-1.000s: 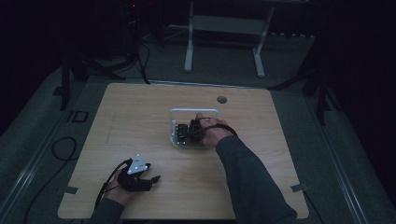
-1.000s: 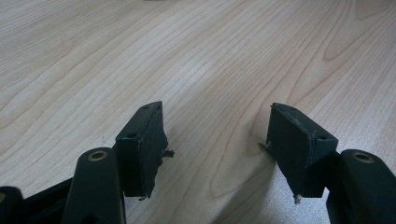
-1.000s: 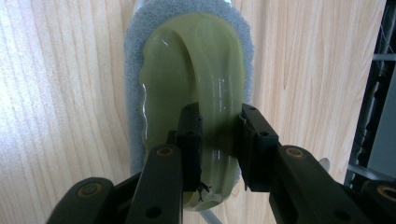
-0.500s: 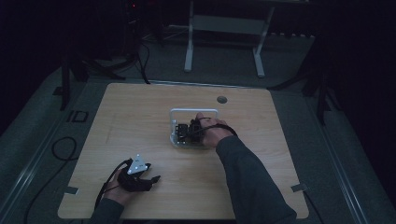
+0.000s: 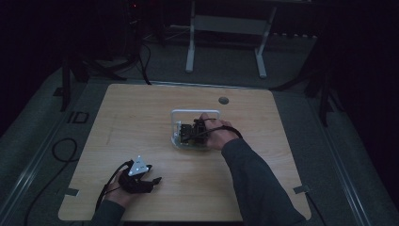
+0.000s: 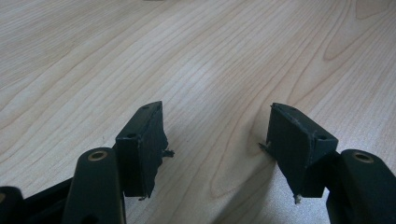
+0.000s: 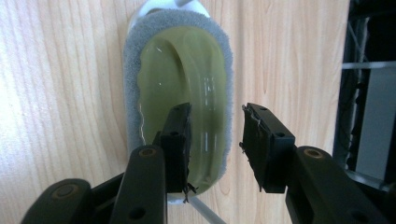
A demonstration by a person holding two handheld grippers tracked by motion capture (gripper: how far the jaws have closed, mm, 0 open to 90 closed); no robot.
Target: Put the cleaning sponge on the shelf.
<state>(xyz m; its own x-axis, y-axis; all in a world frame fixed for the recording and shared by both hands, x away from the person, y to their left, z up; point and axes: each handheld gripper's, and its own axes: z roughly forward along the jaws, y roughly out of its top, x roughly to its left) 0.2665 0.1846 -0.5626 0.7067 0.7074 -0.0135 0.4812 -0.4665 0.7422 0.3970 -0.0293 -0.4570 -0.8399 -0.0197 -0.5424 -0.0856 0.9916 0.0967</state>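
Near the middle of the wooden counter (image 5: pixel 141 122), toward its far edge, a white wire rack (image 5: pixel 194 114) is standing, and the right tongs (image 5: pixel 194 132) are hovering over it in the person's right hand (image 5: pixel 215 136); from the high view the dim light is hiding what lies inside the rack and how the jaws stand. Riding along those jaws, the right gripper view is showing what the overhead cannot: the right tongs (image 7: pixel 215 140) are gaping at a moderate width, gripping nothing, above a yellow-green scrubber (image 7: pixel 180 84) with a grey sponge border. Close to the counter's near left corner, the left tongs (image 5: pixel 153 181) are resting low. Their own view is showing the left tongs (image 6: pixel 217 135) spread wide over bare wood grain.
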